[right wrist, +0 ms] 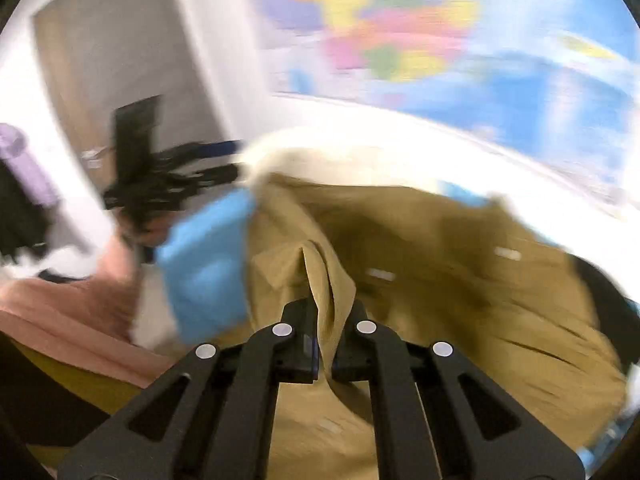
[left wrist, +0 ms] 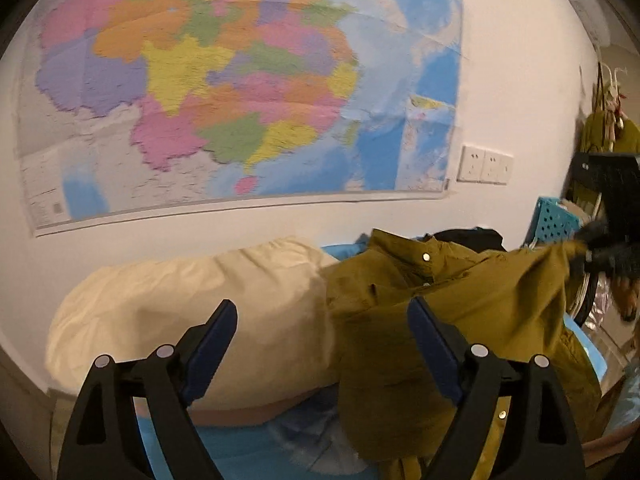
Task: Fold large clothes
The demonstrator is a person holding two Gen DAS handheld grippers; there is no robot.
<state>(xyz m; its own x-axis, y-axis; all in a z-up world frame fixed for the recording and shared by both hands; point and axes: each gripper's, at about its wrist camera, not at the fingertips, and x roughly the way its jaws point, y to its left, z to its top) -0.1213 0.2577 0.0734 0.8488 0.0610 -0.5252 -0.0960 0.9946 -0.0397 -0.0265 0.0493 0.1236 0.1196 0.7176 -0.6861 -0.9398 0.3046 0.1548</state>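
An olive-green jacket (left wrist: 440, 320) with snap buttons lies bunched on the bed, its collar up and one edge stretched to the right. My left gripper (left wrist: 322, 320) is open and empty, its right finger just in front of the jacket. My right gripper (right wrist: 326, 312) is shut on a fold of the jacket (right wrist: 460, 300) and holds it lifted; the right wrist view is blurred by motion. The right gripper also shows in the left wrist view (left wrist: 592, 256), holding the jacket's far edge.
A cream pillow (left wrist: 192, 312) lies left of the jacket on a blue sheet (left wrist: 256, 452). A large map (left wrist: 240, 80) and a wall socket (left wrist: 484, 164) are behind. A blue perforated basket (left wrist: 554, 220) and clutter stand at right. Pink fabric (right wrist: 72, 320) lies at left.
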